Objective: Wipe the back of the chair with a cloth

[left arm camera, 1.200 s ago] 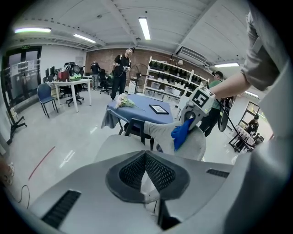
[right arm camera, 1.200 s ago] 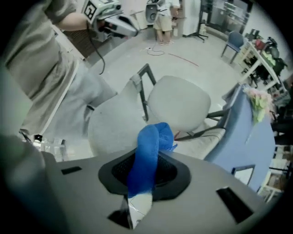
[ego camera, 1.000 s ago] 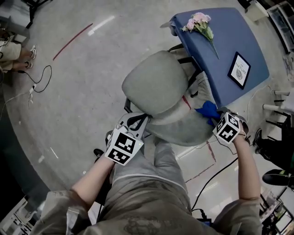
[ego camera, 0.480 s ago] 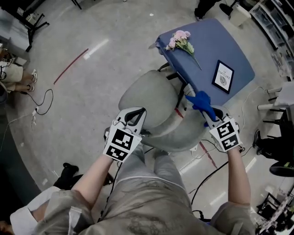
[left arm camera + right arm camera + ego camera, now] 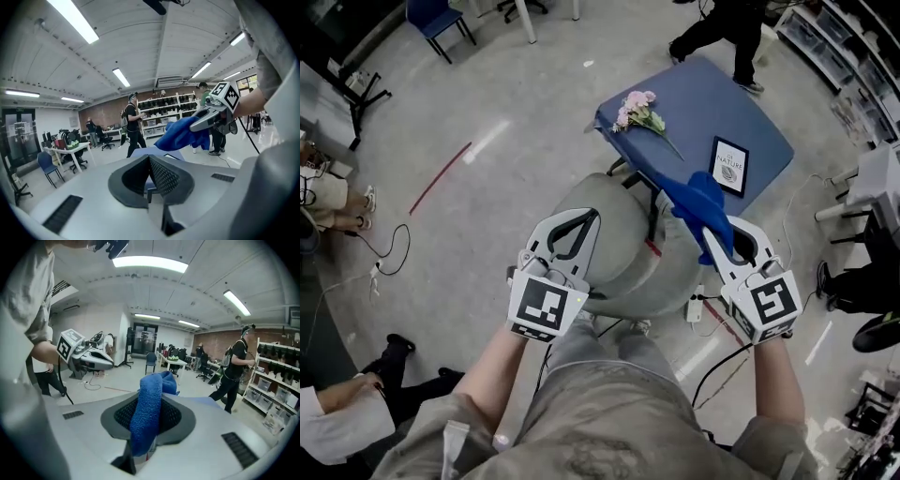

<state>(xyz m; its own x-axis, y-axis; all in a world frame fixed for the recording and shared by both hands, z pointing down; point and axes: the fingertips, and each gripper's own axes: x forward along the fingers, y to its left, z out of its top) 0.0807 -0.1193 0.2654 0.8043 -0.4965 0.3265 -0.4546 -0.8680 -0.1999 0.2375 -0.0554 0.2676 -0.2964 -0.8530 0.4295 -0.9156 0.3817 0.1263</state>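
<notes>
We held the left gripper with its jaws pressed together on nothing, its tips over the near left part of the grey chair. The right gripper pinched the blue cloth, which bunched past the jaws. From above, the cloth lay over the narrow gap between the chair's right edge and the near edge of the blue table.

That right side was tight, with the table just beside the chair and a cable running over the floor near our feet. The left side was roomier: bare floor reached out to a red tape line.

Only the head view showed the chair, the table, its flower sprig and a framed card. The gripper views looked level across the room instead. The left gripper view showed the cloth lifted in the air off the right gripper, with shelves and a walking person behind it. The right gripper view showed the cloth draped down between the pads.
</notes>
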